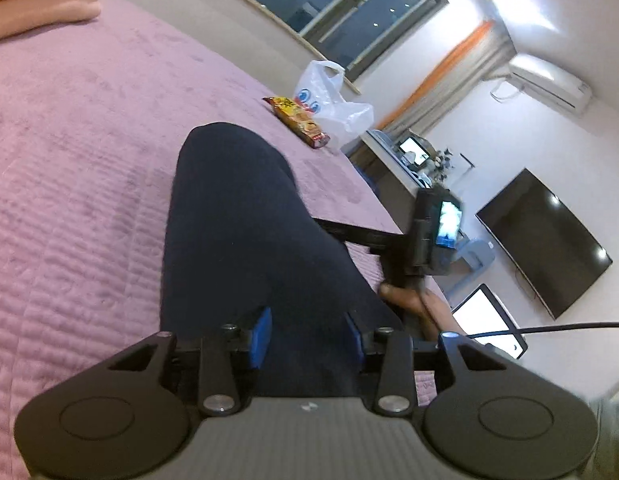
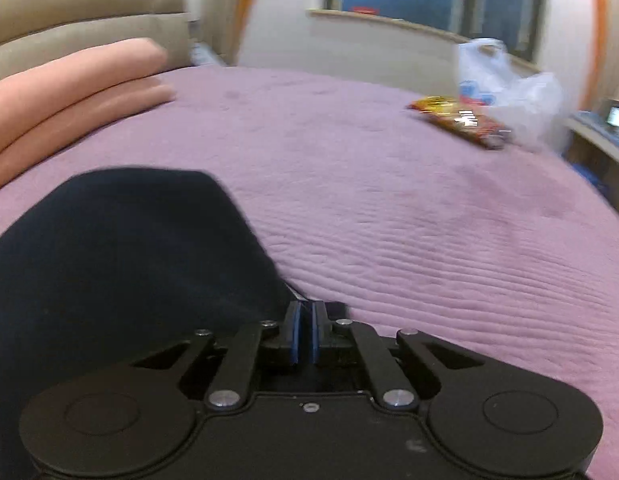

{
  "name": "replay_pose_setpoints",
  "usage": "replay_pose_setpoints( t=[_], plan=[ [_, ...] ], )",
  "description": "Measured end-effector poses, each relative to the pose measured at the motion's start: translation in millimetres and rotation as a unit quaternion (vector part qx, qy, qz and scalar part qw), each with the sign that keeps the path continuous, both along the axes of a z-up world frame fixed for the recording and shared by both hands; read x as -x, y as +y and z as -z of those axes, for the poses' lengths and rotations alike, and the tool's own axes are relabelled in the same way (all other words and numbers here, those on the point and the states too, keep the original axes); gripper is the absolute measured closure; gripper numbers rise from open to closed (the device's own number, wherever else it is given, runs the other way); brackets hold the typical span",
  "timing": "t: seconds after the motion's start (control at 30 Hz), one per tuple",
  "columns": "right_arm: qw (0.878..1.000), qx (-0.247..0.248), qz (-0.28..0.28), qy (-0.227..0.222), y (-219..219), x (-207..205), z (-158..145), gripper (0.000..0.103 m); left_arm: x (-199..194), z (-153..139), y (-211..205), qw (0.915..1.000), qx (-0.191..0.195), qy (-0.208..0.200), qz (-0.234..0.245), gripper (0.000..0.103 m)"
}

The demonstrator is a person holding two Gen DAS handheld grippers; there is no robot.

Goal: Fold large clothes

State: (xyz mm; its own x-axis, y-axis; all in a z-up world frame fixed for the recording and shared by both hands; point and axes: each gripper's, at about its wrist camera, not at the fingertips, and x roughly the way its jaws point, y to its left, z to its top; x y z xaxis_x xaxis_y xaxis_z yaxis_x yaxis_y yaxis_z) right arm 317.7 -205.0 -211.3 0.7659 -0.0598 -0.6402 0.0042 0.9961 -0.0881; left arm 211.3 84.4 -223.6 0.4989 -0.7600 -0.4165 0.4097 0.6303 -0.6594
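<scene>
The dark navy garment lies on the purple bedspread, stretching forward from the left hand-held gripper, whose 2 blue-padded fingers stand apart with the cloth running between them. Whether the pads touch the cloth, I cannot tell. In the right wrist view, the right hand-held gripper has its fingers pressed together, pinching the garment's edge. Ahead and to its right sit a snack packet and a white plastic bag. Ahead to its left lies a folded pink blanket.
</scene>
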Motion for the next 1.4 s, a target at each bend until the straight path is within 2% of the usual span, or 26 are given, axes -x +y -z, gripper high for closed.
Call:
replay_pose_setpoints(
  t=[0.03, 0.1, 0.17, 0.23, 0.27, 0.3, 0.37, 0.47, 0.53, 0.6, 0.67, 0.7, 0.77, 0.83, 0.87, 0.9, 0.93, 0.97, 1.03, 1.1, 1.13, 1.2, 1.27, 1.33, 1.4],
  plan=[
    [1.000, 0.014, 0.015, -0.007, 3, 7, -9, 0.096, 3, -1, 2, 1.0000, -0.002, 0.001, -0.004, 0.061],
    [0.999, 0.029, 0.036, -0.009, 4, 22, -25, 0.093, 2, -5, -1, 0.9998, -0.013, 0.003, -0.012, 0.061],
    [0.999, -0.012, 0.028, -0.020, -2, 55, -50, 0.091, 9, -13, -5, 0.9989, -0.042, -0.002, -0.020, 0.061],
    [0.996, -0.079, -0.011, -0.031, 3, 89, -71, 0.088, 17, -20, -9, 0.9968, -0.075, -0.008, -0.025, 0.061],
    [0.994, -0.097, -0.031, -0.028, 5, 102, -77, 0.083, 20, -22, -13, 0.9953, -0.092, -0.005, -0.029, 0.061],
    [0.993, -0.106, -0.049, -0.012, 16, 119, -76, 0.080, 22, -24, -15, 0.9938, -0.106, 0.002, -0.034, 0.061],
    [0.992, -0.099, -0.063, 0.043, 30, 138, -60, 0.083, 29, -29, -16, 0.9912, -0.122, 0.015, -0.049, 0.061],
    [0.989, -0.068, 0.009, 0.129, 25, 154, -20, 0.084, 41, -44, -16, 0.9840, -0.163, 0.028, -0.066, 0.061],
    [0.981, -0.108, 0.057, 0.150, 8, 172, -17, 0.082, 56, -57, -16, 0.9774, -0.197, 0.028, -0.072, 0.060],
    [0.976, -0.135, 0.076, 0.153, -2, 191, -28, 0.080, 70, -69, -16, 0.9742, -0.210, 0.016, -0.081, 0.060],
    [0.975, -0.145, 0.089, 0.145, -6, 212, -48, 0.080, 86, -83, -20, 0.9739, -0.211, 0.004, -0.084, 0.060],
    [0.976, -0.145, 0.089, 0.139, -5, 221, -58, 0.076, 93, -90, -24, 0.9737, -0.213, -0.003, -0.082, 0.060],
    [0.980, -0.137, 0.085, 0.117, 1, 239, -85, 0.061, 107, -112, -34, 0.9704, -0.227, -0.034, -0.074, 0.058],
    [0.987, -0.119, 0.079, 0.075, 11, 259, -117, 0.034, 125, -139, -43, 0.9640, -0.242, -0.078, -0.078, 0.057],
    [0.990, -0.111, 0.074, 0.053, 14, 268, -132, 0.031, 132, -152, -46, 0.9618, -0.244, -0.096, -0.080, 0.054],
    [0.992, -0.102, 0.065, 0.028, 20, 279, -150, 0.030, 141, -167, -48, 0.9601, -0.241, -0.115, -0.083, 0.052],
    [0.994, -0.095, 0.057, 0.002, 24, 288, -169, 0.026, 149, -182, -50, 0.9585, -0.237, -0.132, -0.089, 0.045],
    [0.994, -0.091, 0.055, -0.018, 27, 296, -183, 0.026, 159, -199, -51, 0.9561, -0.232, -0.150, -0.097, 0.032],
    [0.993, -0.085, 0.056, -0.054, 32, 306, -212, 0.025, 175, -228, -53, 0.9517, -0.228, -0.173, -0.111, 0.012],
    [0.991, -0.079, 0.066, -0.080, 37, 316, -235, 0.021, 194, -257, -52, 0.9479, -0.216, -0.194, -0.132, 0.007],
    [0.991, -0.072, 0.073, -0.086, 40, 319, -245, 0.021, 204, -269, -52, 0.9465, -0.208, -0.203, -0.140, 0.001],
    [0.991, -0.062, 0.085, -0.081, 47, 322, -256, 0.020, 217, -287, -50, 0.9418, -0.209, -0.210, -0.158, 0.000],
    [0.992, -0.066, 0.081, -0.071, 54, 319, -259, 0.019, 226, -297, -51, 0.9333, -0.231, -0.212, -0.176, 0.000],
    [0.992, -0.083, 0.069, -0.060, 61, 322, -255, 0.019, 230, -297, -54, 0.9248, -0.261, -0.204, -0.188, 0.000],
    [0.993, -0.091, 0.065, -0.042, 67, 324, -249, 0.019, 230, -291, -56, 0.9205, -0.287, -0.184, -0.191, 0.000]
  ],
)
